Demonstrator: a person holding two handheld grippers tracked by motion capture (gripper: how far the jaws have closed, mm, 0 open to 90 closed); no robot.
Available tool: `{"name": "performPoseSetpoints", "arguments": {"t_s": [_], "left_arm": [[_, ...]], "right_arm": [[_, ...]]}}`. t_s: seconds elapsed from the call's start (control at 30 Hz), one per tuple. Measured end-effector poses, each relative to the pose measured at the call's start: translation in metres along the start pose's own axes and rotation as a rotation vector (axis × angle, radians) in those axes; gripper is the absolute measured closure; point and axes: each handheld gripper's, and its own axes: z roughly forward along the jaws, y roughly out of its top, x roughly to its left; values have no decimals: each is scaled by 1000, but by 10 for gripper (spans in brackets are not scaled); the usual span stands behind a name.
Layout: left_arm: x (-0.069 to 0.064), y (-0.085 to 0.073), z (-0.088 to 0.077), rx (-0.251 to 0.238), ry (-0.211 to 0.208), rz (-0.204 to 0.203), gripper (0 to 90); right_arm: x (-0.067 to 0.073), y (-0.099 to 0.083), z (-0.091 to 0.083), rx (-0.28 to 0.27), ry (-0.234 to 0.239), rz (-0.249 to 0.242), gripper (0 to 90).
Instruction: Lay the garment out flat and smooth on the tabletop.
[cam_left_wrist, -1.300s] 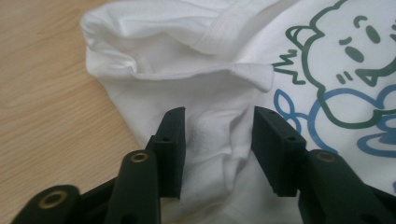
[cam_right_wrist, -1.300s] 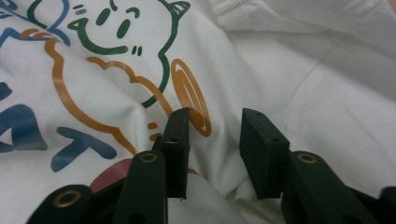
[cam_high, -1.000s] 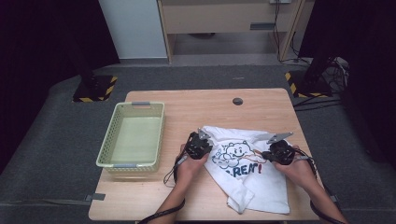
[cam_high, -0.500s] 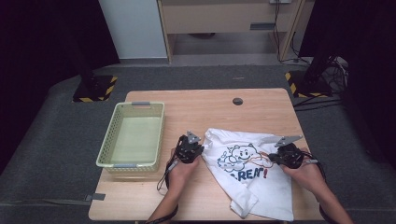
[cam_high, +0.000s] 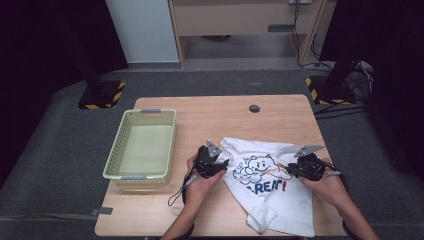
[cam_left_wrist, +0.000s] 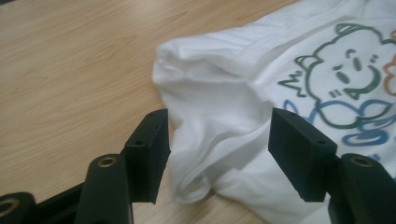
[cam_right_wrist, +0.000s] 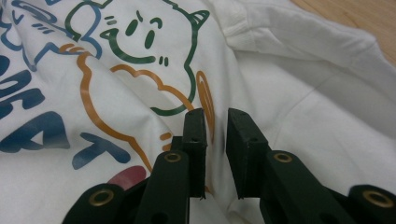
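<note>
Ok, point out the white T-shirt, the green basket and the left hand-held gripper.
white T-shirt (cam_high: 295, 205): high view, plain cloth below the print.
green basket (cam_high: 114, 159): high view, left wall.
left hand-held gripper (cam_left_wrist: 217, 140): left gripper view, midway between its open jaws, over the shirt's edge.

I see a light wooden worktop (cam_high: 200, 112) standing on a grey floor (cam_high: 65, 145). A round dark grommet (cam_high: 254, 108) sits in its surface near the far edge. On the left half rests a pale green plastic basket (cam_high: 142, 172), its long sides running front to back. On the right half lies a white T-shirt (cam_high: 295, 200) with a cartoon print, partly crumpled and reaching the near edge. Basket and T-shirt lie apart.
</note>
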Motion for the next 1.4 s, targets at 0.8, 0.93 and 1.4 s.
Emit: {"name": "performPoseSetpoints", "arguments": {"t_s": [0.8, 0.93, 1.4], "left_arm": [[29, 25, 6, 90, 43, -5, 890], [39, 26, -2, 108, 91, 3, 891], [49, 32, -18, 71, 147, -33, 727]], "right_arm": [[3, 9, 14, 31, -12, -27, 774], [1, 7, 16, 33, -10, -24, 787], [-8, 15, 5, -25, -17, -23, 715]]}}
